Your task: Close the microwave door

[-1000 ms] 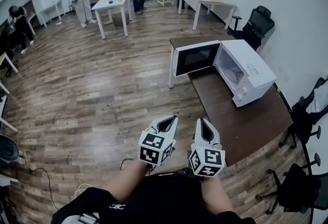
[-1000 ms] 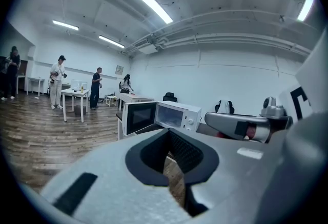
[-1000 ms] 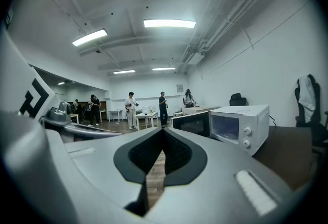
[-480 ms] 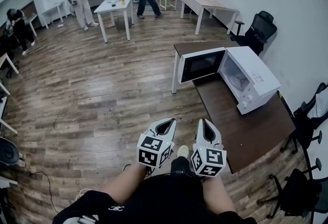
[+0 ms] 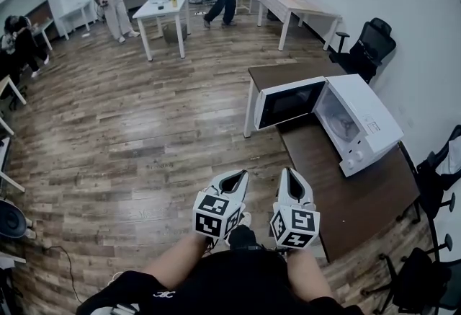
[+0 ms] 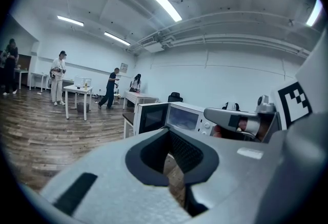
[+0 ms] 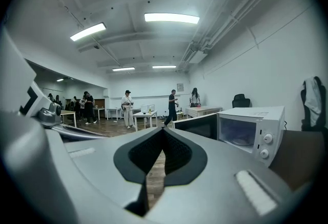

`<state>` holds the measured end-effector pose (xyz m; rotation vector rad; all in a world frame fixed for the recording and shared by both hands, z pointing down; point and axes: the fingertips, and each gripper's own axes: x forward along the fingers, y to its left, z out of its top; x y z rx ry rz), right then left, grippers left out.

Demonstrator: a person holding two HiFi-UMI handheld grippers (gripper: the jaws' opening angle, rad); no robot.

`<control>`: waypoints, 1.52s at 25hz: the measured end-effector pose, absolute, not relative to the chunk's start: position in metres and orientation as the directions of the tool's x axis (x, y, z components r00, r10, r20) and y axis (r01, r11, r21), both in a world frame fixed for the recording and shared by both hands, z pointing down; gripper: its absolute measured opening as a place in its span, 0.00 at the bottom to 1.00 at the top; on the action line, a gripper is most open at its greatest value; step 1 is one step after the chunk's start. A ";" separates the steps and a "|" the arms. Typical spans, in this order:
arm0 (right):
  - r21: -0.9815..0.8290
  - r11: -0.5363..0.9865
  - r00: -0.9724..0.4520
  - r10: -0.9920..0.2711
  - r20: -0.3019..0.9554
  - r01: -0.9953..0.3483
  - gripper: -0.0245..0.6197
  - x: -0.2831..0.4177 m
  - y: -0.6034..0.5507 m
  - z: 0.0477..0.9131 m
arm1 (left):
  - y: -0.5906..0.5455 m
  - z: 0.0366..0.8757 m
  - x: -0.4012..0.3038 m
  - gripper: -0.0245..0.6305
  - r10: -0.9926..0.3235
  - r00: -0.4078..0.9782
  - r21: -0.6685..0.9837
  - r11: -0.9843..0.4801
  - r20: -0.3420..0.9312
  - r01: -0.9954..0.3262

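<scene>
Head view: the microwave (image 5: 364, 119) stands towards the far end of the brown surface (image 5: 360, 198), its door (image 5: 289, 101) swung open past the left edge. Left claw (image 5: 232, 178) and right claw (image 5: 289, 182) hover near the surface's near-left corner.

Left gripper view: claw closed, empty – microwave ahead.

Right gripper view: claw closed, nothing held – door open.

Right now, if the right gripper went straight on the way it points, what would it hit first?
Most likely the free edge of the microwave door, which stands open just right of the right gripper's line. Depth is unclear; it might slip past on the left, over wood floor.
</scene>
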<state>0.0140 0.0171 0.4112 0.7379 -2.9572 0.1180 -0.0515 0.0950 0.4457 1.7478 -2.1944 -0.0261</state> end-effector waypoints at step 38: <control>-0.106 0.822 -0.828 -0.546 0.130 -0.559 0.05 -0.171 -0.238 0.431 | -0.157 0.470 -0.285 0.05 -0.931 -0.131 0.156 0.194 0.342 -0.968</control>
